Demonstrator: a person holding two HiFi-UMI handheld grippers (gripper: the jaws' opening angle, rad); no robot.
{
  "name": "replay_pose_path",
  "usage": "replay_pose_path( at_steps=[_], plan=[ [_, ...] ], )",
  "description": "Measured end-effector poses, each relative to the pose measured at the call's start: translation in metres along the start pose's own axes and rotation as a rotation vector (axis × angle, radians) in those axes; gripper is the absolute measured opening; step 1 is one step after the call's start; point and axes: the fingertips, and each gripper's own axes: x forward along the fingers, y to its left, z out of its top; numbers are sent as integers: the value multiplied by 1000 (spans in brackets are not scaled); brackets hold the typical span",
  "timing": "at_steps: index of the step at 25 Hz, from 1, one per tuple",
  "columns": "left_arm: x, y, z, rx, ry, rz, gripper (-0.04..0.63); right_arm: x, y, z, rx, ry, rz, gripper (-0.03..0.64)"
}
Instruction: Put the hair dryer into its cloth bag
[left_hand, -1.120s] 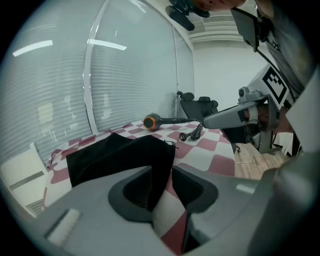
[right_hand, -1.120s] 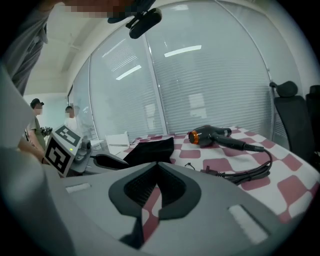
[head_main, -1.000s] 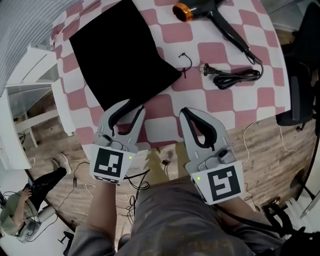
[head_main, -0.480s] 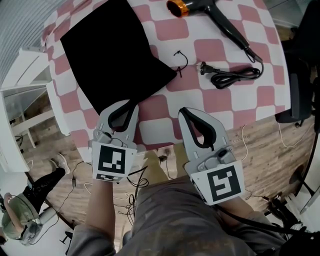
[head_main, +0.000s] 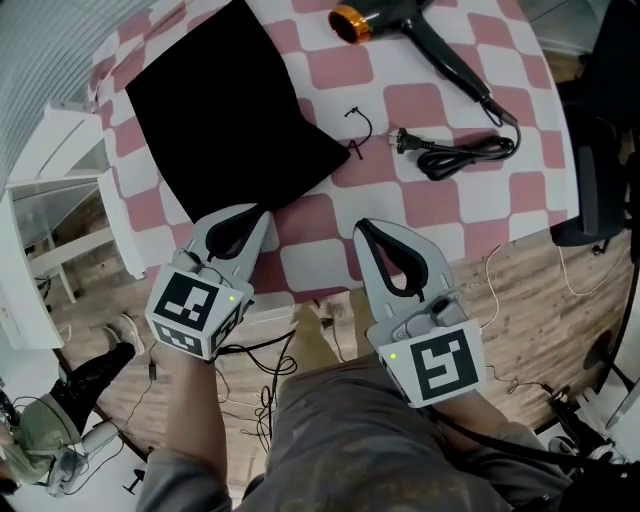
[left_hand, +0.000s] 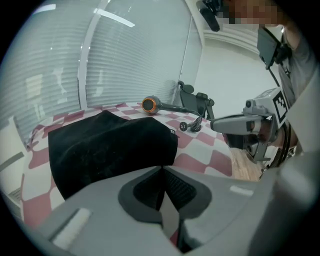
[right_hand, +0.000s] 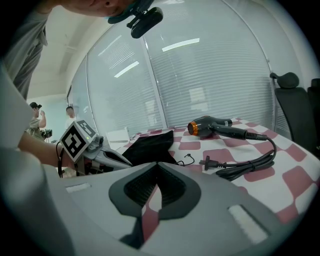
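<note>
A black cloth bag lies flat on the pink-and-white checked table, its drawstring trailing off the right corner. At the table's far edge lies the dark hair dryer with an orange nozzle; its cord and plug are coiled to the right. My left gripper is shut and empty, its tip at the bag's near corner. My right gripper is shut and empty over the table's near edge. The bag fills the left gripper view. The dryer lies ahead in the right gripper view.
White furniture stands left of the table and a black office chair to the right. Cables lie on the wooden floor below the table's near edge. A person sits on the floor at the lower left.
My left gripper has rolled, so its marker cube now tilts to the left, and its tip has crept slightly toward the bag's near corner. The right gripper has stayed put.
</note>
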Motion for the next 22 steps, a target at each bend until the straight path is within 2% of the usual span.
replay_pose_path(
  at_steps=[3, 8, 11, 18, 22],
  plan=[
    [0, -1, 4, -10, -9, 1, 9, 0, 1, -1, -4, 4, 0, 28],
    [-20, -6, 32, -187, -120, -95, 12, -4, -1, 0, -15, -2, -2, 28],
    [-29, -8, 44, -230, -152, -119, 18, -6, 0, 5, -20, -10, 6, 28],
    [-48, -3, 67, -227, -209, -64, 12, -6, 7, 17, -41, -39, 33, 28],
    [-63, 1, 85, -194, -224, -18, 12, -11, 8, 35, -64, -70, 40, 28]
  ],
)
